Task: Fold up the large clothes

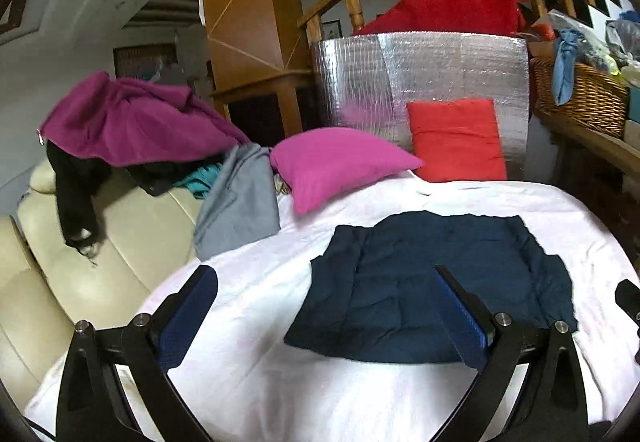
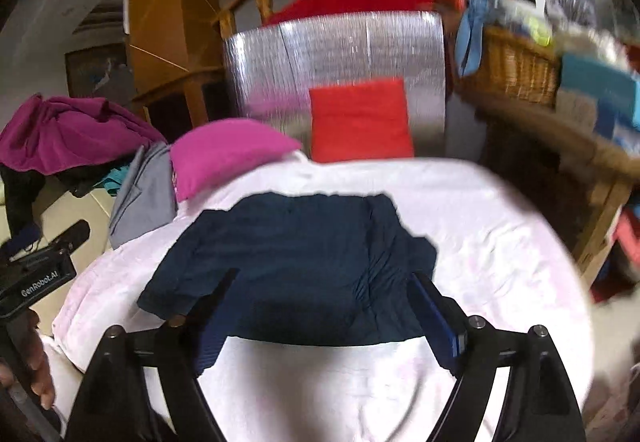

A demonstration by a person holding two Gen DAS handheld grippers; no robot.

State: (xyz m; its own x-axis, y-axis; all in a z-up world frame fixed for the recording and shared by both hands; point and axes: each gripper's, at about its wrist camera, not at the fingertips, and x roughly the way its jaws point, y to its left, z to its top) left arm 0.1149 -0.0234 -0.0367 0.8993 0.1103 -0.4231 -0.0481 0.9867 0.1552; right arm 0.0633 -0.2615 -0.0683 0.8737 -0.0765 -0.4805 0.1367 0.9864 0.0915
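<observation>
A dark navy garment (image 1: 432,282) lies folded flat on the white sheet (image 1: 280,382); the right wrist view shows it too (image 2: 296,262). My left gripper (image 1: 326,274) is raised above the sheet near the garment's left edge, open, with nothing between its blue pads. My right gripper (image 2: 322,278) hovers over the garment's near edge, jaws wide apart and empty. The left gripper's body (image 2: 40,274) and the hand holding it appear at the left edge of the right wrist view.
A magenta pillow (image 1: 340,165) and a red pillow (image 1: 458,139) lean on a silver foil board (image 1: 432,77). A grey garment (image 1: 240,201) and a pile under magenta cloth (image 1: 132,121) sit on the cream sofa (image 1: 120,250). A wicker basket (image 1: 576,93) stands right.
</observation>
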